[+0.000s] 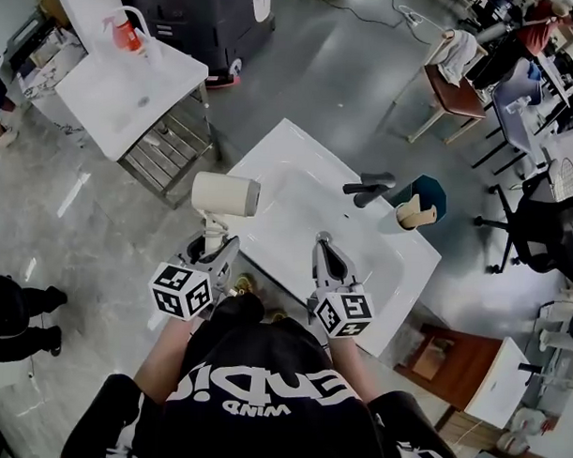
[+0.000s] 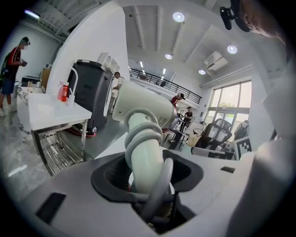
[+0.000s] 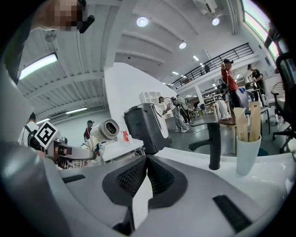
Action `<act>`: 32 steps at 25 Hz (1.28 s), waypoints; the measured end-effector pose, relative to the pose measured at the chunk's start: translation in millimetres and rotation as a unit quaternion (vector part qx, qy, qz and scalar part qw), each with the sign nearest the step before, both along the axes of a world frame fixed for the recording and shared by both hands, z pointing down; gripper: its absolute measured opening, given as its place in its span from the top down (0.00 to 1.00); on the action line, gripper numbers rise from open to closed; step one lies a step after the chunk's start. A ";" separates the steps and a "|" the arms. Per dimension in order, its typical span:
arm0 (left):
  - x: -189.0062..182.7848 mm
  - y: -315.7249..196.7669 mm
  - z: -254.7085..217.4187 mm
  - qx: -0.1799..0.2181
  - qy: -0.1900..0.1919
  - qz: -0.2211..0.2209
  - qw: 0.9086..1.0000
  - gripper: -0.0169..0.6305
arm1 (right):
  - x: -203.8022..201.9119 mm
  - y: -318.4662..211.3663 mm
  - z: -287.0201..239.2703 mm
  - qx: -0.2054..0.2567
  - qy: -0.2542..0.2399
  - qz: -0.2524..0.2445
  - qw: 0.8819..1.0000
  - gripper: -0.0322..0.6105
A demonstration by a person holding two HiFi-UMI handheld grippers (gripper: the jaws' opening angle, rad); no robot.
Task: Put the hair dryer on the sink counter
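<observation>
Standing handle-down in left gripper (image 1: 216,253), hair dryer (image 1: 226,194) aims toward sink (image 1: 301,210).

Head view looks steeply down from above the person, so the whole sink counter (image 1: 270,150) sits well below it, corner-on. The left gripper view is jammed right up against the hair dryer (image 2: 144,139) and tilts up along it toward the ceiling. The right gripper view skims low from the counter's near edge toward the faucet (image 3: 214,143) and cup (image 3: 247,155); both also show from the head, and the hair dryer shows in all three.
</observation>
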State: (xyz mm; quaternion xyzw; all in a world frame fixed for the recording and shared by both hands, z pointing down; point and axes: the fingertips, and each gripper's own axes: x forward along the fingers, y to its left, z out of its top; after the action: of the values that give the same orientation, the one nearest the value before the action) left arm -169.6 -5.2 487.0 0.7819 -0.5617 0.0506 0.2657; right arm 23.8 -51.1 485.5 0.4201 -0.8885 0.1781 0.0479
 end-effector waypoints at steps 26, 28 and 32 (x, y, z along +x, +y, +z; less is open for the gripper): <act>18.7 -117.0 53.7 -0.054 -0.009 0.125 0.991 0.65 | 28.3 -56.7 1.9 0.007 -0.007 0.098 0.995 0.91; 20.5 -124.3 60.0 -0.059 -0.013 0.132 0.989 0.65 | 29.4 -58.6 2.5 0.007 -0.007 0.098 0.995 0.91; 22.9 -139.6 72.1 -0.068 -0.026 0.145 0.987 0.65 | 31.1 -62.2 7.0 0.003 -0.007 0.102 0.995 0.91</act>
State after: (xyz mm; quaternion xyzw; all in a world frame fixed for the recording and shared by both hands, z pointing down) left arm -146.7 -144.8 559.1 0.8337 -0.4438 0.1470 0.2939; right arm 54.9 -113.3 492.4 0.5072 -0.8420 0.1827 0.0218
